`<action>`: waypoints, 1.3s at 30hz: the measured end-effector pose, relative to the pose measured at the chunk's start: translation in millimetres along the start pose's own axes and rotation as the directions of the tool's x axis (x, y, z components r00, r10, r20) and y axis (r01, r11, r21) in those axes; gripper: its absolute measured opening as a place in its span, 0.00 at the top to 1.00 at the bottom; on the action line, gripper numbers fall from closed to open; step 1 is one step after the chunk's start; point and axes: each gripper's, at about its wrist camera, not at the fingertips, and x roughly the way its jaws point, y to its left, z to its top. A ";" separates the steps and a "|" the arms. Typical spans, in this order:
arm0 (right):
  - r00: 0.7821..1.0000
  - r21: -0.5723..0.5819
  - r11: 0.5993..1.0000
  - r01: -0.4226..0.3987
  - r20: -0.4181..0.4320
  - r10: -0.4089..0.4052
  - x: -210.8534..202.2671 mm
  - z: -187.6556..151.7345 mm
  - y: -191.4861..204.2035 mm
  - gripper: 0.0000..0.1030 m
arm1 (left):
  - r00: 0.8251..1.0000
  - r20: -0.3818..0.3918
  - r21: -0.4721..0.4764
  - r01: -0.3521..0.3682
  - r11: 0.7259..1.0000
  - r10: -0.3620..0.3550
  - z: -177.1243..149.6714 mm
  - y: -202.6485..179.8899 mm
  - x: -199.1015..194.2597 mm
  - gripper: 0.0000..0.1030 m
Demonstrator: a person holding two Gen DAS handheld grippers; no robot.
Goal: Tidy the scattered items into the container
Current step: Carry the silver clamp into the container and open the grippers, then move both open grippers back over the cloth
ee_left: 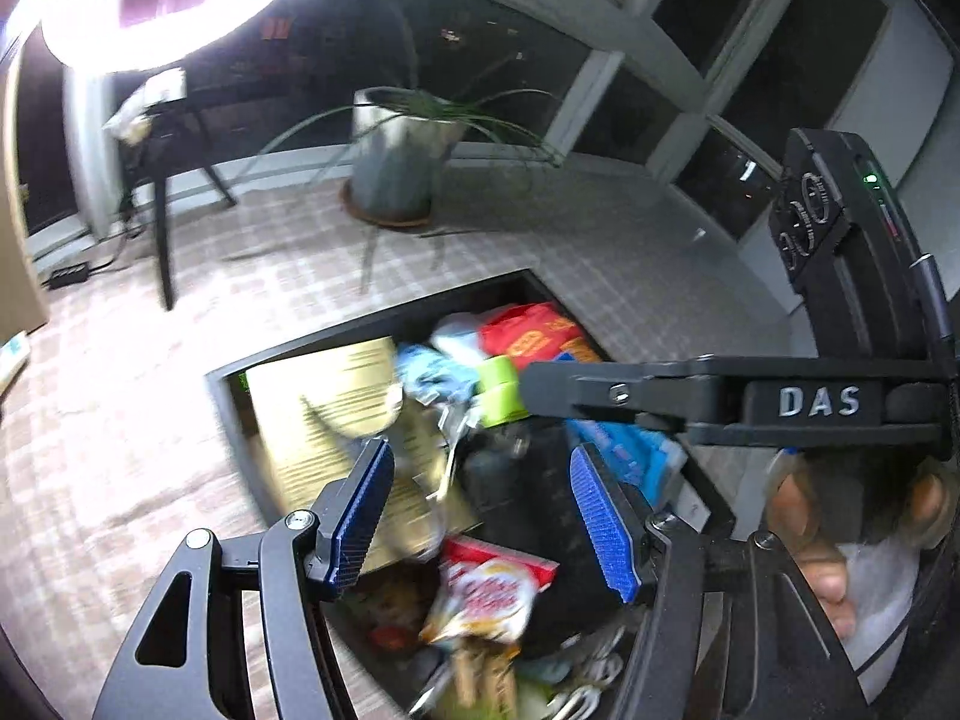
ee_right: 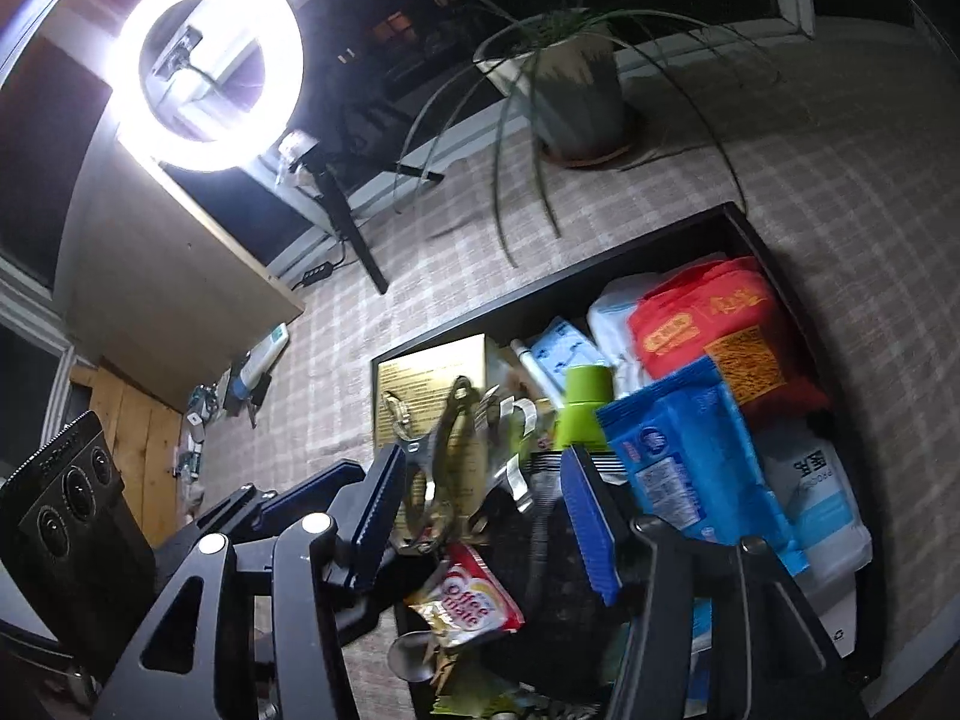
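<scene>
A black open container (ee_right: 540,300) on the checked carpet holds several items: a gold box (ee_right: 432,372), a red packet (ee_right: 708,312), a green cup (ee_right: 585,408), a blue packet (ee_right: 678,450) and a Coffee mate sachet (ee_right: 474,600). My right gripper (ee_right: 480,498) hovers over it, open. A blurred bunch of metal clips (ee_right: 447,450) hangs loose between its blue pads, and neither pad presses on it. My left gripper (ee_left: 480,504) is open above the same container (ee_left: 360,333), nothing held. One dark finger of the right gripper crosses the left wrist view from the right.
A potted plant (ee_right: 576,102) with long drooping leaves stands behind the container. A bright ring light (ee_right: 207,66) on a tripod is at the left, with a power strip (ee_right: 315,273) by its legs. Small loose items (ee_right: 240,384) lie on the carpet beside a wooden board.
</scene>
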 end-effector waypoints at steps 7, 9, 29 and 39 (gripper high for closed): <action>0.999 -0.083 0.996 -0.024 -0.024 0.022 17.3 -10.2 51.2 0.51 | 0.995 0.018 -0.088 -0.096 0.991 0.098 -29.3 67.1 -52.1 0.37; 0.999 -0.105 0.994 -0.034 -0.037 0.030 26.8 -13.7 69.5 0.51 | 0.992 0.023 -0.116 -0.122 0.986 0.125 -37.2 86.2 -66.2 0.37; 0.976 -0.405 0.900 -0.163 -0.198 0.088 152.1 -66.2 299.2 0.51 | 0.895 -0.028 -0.501 -0.397 0.769 0.445 -169.4 343.6 -249.7 0.37; 0.947 -0.599 0.759 -0.255 -0.314 0.071 239.7 -110.9 439.1 0.51 | 0.834 -0.117 -0.632 -0.481 0.608 0.539 -241.2 454.3 -305.2 0.37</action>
